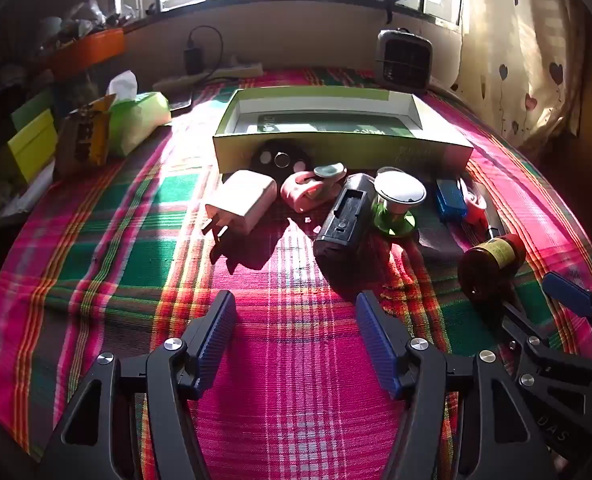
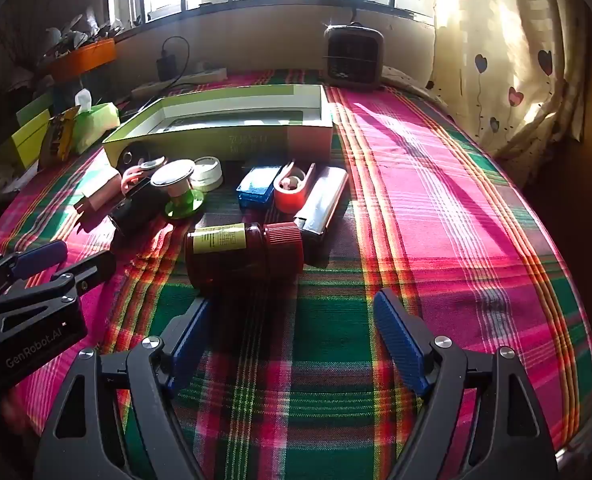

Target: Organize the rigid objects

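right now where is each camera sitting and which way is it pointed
Left wrist: on the left hand-held gripper, low over the plaid cloth, facing the green box and window; its own open blue-padded fingers show, plus the right hand-held gripper at the right edge.
Right wrist: on the right hand-held gripper, facing the same way from further right, the brown bottle just ahead; its open fingers show, the left gripper at the left edge.
Shared: box, bottle, white charger, green-based spool, heater.

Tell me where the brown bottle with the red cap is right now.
The brown bottle lies on its side on the plaid cloth, just ahead of the right gripper, cap toward the silver lighter. The left wrist view shows it far right.
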Demonstrator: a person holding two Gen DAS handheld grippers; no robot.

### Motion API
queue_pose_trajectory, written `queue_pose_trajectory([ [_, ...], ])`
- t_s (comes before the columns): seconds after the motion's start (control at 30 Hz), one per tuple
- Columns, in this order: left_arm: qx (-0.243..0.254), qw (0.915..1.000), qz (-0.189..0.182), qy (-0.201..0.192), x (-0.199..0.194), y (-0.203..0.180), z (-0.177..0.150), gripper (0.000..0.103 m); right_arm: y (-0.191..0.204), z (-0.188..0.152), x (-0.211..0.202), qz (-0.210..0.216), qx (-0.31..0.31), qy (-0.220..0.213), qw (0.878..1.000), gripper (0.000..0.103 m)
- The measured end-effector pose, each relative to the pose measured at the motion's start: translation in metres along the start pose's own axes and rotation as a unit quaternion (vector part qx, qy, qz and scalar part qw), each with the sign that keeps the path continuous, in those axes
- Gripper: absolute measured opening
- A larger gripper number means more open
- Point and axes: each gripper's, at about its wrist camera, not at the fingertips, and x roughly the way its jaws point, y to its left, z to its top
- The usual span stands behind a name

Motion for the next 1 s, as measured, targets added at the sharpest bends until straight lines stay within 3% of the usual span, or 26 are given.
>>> queue_pose_trajectory([
  [1.0, -0.003, 0.9999, 0.004, -0.012, -0.0048, -0.0018, -0.0056, 0.062, -0.0003, 0.0, -0.0011, 0.0, 0.001, -0.002, 1.0, 0.079],
])
